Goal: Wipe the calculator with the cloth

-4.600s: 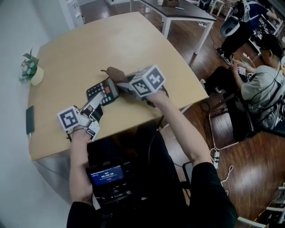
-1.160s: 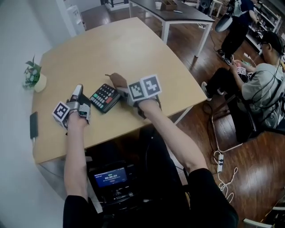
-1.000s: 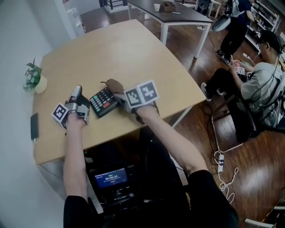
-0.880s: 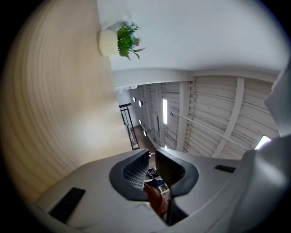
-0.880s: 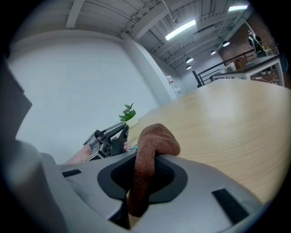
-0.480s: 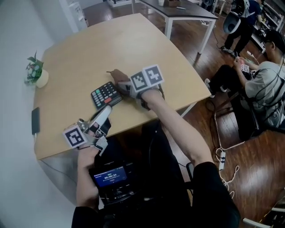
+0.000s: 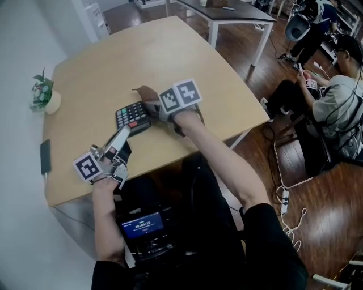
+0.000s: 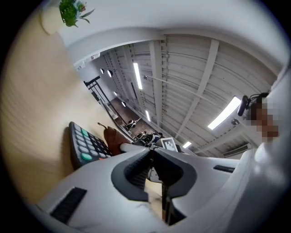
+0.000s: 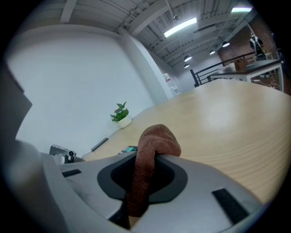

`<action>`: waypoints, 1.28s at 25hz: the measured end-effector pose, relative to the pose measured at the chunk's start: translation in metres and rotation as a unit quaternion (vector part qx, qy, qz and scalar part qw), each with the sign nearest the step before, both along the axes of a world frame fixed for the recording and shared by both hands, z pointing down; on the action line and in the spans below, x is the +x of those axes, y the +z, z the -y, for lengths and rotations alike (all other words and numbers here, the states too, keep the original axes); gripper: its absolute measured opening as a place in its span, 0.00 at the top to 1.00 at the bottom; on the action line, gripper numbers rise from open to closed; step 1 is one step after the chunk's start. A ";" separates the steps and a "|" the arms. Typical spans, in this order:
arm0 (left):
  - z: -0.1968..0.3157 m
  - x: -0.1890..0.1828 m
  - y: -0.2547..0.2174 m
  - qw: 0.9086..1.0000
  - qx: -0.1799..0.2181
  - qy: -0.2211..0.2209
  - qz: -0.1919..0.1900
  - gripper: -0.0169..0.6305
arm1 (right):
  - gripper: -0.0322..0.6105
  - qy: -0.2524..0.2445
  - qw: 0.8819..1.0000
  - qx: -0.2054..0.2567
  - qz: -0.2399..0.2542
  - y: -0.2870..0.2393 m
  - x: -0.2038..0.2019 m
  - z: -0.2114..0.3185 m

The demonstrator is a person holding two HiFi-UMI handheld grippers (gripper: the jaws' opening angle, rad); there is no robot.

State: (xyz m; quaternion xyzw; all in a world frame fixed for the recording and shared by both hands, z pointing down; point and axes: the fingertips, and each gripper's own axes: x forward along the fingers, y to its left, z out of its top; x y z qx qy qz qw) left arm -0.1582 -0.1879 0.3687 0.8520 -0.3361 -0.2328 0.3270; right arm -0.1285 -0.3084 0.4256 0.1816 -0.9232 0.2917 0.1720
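Here, right hand-held gripper [image 7: 153, 106] pinches cloth [image 7: 145, 93] beside calculator [image 7: 132, 116]; left hand-held gripper [image 7: 121, 134], clenched empty, near table edge [image 7: 164, 153].

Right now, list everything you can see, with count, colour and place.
table: one, light wood, centre
calculator: one, black with coloured keys, on the table
cloth: one, brown, gripped, beside the calculator
potted plant: one, green in pale pot, table's left edge
flat dark device: one, black, table's left edge
second table: one, dark top, white legs, behind
seated person: one, grey top, far right
left gripper: one, grey, fingers shut, empty, near calculator
right gripper: one, grey, shut on cloth, beside calculator
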 end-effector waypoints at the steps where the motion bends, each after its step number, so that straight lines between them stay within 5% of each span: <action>1: -0.002 -0.013 0.000 1.000 0.001 -0.011 -0.003 0.95 | 0.87 0.014 1.000 0.003 -0.001 0.000 0.004 0.009; 5: 0.003 -0.055 -0.004 0.998 0.003 -0.054 -0.026 0.95 | 0.87 0.045 0.999 0.003 -0.014 -0.001 0.008 0.040; 14: 0.017 -0.033 0.013 0.999 -0.047 -0.021 0.017 0.95 | 0.87 -0.029 0.996 -0.018 -0.077 0.015 -0.023 0.018; 27: 0.017 -0.023 0.015 0.998 -0.052 -0.012 0.040 0.95 | 0.87 -0.086 0.994 -0.071 -0.008 -0.009 0.043 -0.101; 32: 0.017 -0.023 0.013 0.998 -0.052 -0.010 0.035 0.95 | 0.87 -0.049 0.998 -0.025 -0.006 -0.024 0.040 -0.059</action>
